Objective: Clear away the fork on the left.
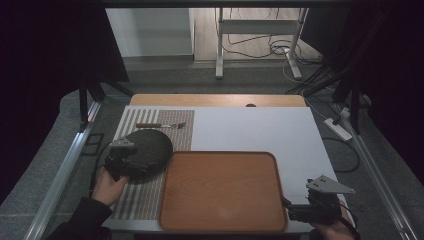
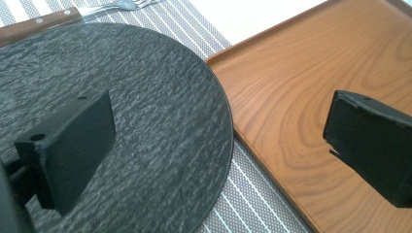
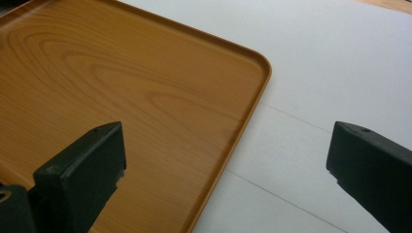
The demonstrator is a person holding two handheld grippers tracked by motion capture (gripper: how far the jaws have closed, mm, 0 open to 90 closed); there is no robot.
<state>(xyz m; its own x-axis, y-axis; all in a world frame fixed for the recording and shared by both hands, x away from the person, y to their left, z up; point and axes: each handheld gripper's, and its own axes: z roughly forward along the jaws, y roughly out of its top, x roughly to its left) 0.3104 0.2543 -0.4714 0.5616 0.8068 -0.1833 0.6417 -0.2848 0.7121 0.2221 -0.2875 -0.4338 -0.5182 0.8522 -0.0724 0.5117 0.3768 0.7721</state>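
A dark round slate plate (image 1: 148,145) lies on a striped placemat (image 1: 142,197) at the left. A wooden tray (image 1: 222,192) lies bare beside it, its left rim close to the plate. My left gripper (image 1: 134,162) hovers open over the plate's near side. In the left gripper view one jaw hangs above the plate (image 2: 155,97) and the other above the tray (image 2: 301,73); the left gripper (image 2: 223,116) holds nothing. My right gripper (image 1: 305,201) stands open at the tray's near right corner. In the right gripper view the right gripper (image 3: 228,141) straddles the tray's right rim (image 3: 243,116).
A fork with a wooden handle (image 1: 161,125) lies on the placemat just beyond the plate, and its handle (image 2: 39,22) shows at the top left. White table surface (image 1: 260,130) stretches behind and right of the tray. Metal rails run along both table sides.
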